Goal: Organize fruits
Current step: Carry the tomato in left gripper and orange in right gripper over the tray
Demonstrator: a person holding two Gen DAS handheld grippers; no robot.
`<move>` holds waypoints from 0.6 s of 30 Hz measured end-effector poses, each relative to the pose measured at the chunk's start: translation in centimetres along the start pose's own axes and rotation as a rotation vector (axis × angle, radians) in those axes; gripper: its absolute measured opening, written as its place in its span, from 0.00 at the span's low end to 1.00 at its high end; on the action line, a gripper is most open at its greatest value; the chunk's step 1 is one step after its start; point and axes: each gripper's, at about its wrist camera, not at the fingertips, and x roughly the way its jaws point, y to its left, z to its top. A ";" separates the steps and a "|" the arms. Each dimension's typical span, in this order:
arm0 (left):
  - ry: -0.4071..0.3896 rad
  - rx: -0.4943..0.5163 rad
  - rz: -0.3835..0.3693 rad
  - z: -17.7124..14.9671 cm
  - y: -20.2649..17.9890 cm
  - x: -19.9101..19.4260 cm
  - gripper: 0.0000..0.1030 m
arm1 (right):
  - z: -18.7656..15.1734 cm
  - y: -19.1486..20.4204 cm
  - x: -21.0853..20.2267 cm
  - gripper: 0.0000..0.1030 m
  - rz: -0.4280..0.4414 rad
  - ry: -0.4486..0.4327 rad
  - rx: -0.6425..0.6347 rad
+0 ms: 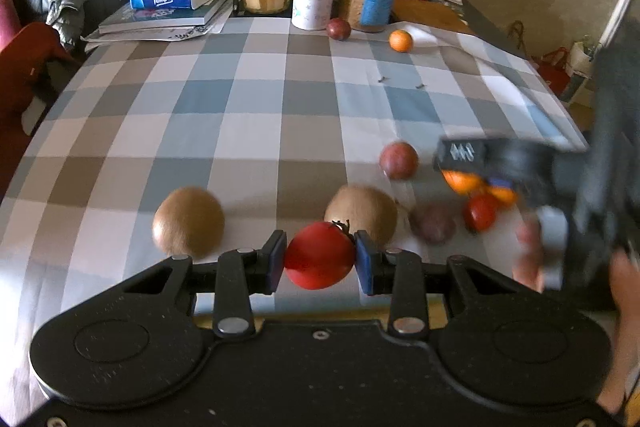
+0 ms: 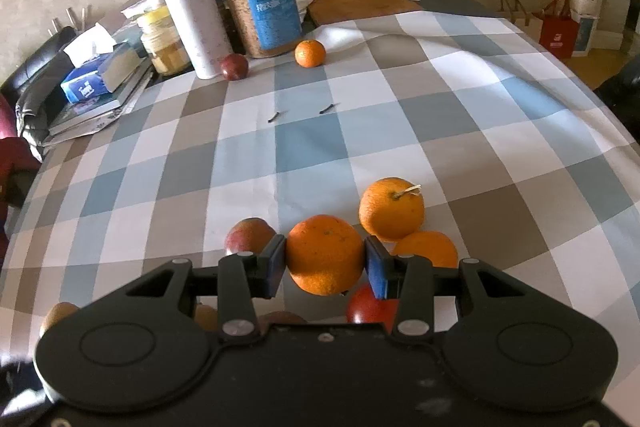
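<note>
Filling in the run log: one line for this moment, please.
left gripper: shut on red tomato | right gripper: shut on round orange

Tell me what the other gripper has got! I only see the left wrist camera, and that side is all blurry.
Observer: The right gripper is shut on an orange, with one pad on each side of it.
Operator: Are there more like it nearby?
Observer: Yes, two more lie on the checked cloth just to its right: a far orange and a near orange, close together.
Operator: Do they look the same?
Observer: Not quite. The far orange has a pale stalk sticking out near its top. I see none on the near one.
</note>
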 end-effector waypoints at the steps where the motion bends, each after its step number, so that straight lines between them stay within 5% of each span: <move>1: -0.001 0.000 -0.006 -0.7 0.1 -0.5 0.44 | 0.0 0.0 -0.1 0.42 0.006 -0.003 0.000; 10: -0.027 -0.004 0.060 -5.2 0.7 -2.8 0.44 | 0.0 0.5 -1.7 0.42 0.060 -0.041 -0.024; 18: -0.021 -0.013 0.045 -7.5 1.1 -3.5 0.44 | -2.1 -0.1 -6.9 0.42 0.170 -0.058 -0.060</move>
